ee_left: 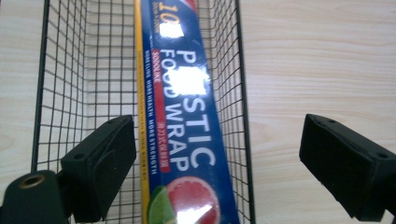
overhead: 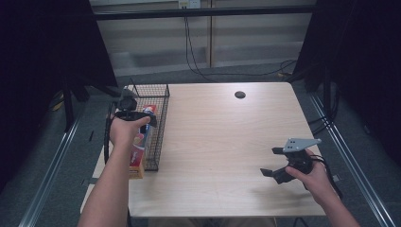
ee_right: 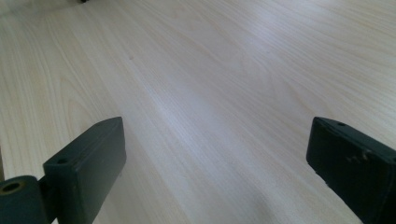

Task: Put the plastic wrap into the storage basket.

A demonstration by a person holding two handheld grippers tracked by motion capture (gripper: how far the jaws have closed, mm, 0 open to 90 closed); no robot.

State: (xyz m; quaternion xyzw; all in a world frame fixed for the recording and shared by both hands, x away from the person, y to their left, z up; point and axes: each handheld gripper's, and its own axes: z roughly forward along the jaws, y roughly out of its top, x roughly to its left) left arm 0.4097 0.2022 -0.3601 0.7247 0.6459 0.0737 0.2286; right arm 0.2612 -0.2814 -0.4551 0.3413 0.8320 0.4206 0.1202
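- Left tool [ee_left: 219, 154] poised above the wire basket [overhead: 161, 124], jaws spread wide, gripping nothing; 1 jaw over the basket's mesh floor, the other out past the basket wall over bare tabletop [overhead: 222, 142].
- Plastic wrap box [ee_left: 187, 135] lying lengthwise in the basket, long and blue with a yellow edge, running between the 2 jaws in the left gripper view but touched by neither.
- In the high view, near end of the box poking out past the basket's near end, close to the tabletop's front-left corner.
- Right tool [overhead: 275, 163] held low over the front-right tabletop, jaws likewise wide apart and empty, well apart from the basket.
- Step in hand, by judgement: lining up for a grasp on the box, either just ahead of closing or just after letting go; impossible to settle from these views.
- Next move for a pick-up: shifting the left tool sideways so both jaws straddle the box inside the basket, lowering, then closing across the narrow width.
- Edges to mind: the wire wall just beside the box on the outer jaw's side, leaving scant room; likely snag on the rim.
- Basket sitting near the tabletop's left edge, little margin there.
- Open room: broad bare wood across middle and right, 1 small dark round cap [overhead: 240, 94] near the far edge.
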